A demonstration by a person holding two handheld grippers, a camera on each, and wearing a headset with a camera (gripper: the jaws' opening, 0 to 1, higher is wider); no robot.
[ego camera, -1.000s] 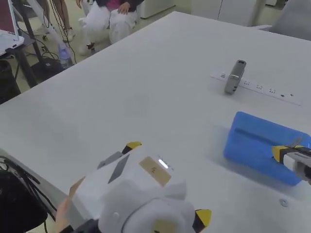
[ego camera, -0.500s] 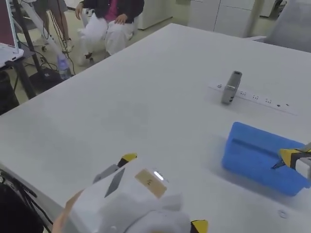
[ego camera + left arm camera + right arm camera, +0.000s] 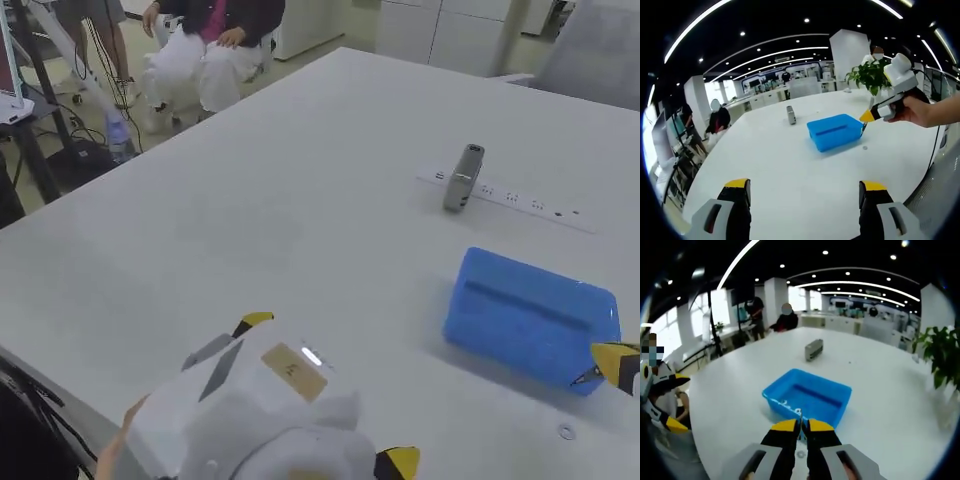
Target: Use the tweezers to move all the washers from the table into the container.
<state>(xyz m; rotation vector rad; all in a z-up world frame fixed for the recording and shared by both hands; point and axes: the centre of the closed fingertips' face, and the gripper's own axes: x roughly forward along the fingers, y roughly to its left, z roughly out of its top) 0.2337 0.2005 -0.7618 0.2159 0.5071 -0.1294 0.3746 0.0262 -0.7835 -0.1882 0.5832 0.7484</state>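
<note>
Nearest us, the left tongs (image 3: 805,185) hung over the table (image 3: 300,200) with their jaws spread wide, gripping nothing. The right tongs (image 3: 800,426) were clenched on the thin tweezers (image 3: 799,414), which pointed down by the near wall of the blue container (image 3: 520,330). One washer (image 3: 567,432) lay on the table just in front of that wall. Farther off, a grey device (image 3: 462,178) rested on a white power strip (image 3: 530,203).

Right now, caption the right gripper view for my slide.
Right gripper, shut on tweezers, at the near rim of the blue container, beside a washer.
</note>
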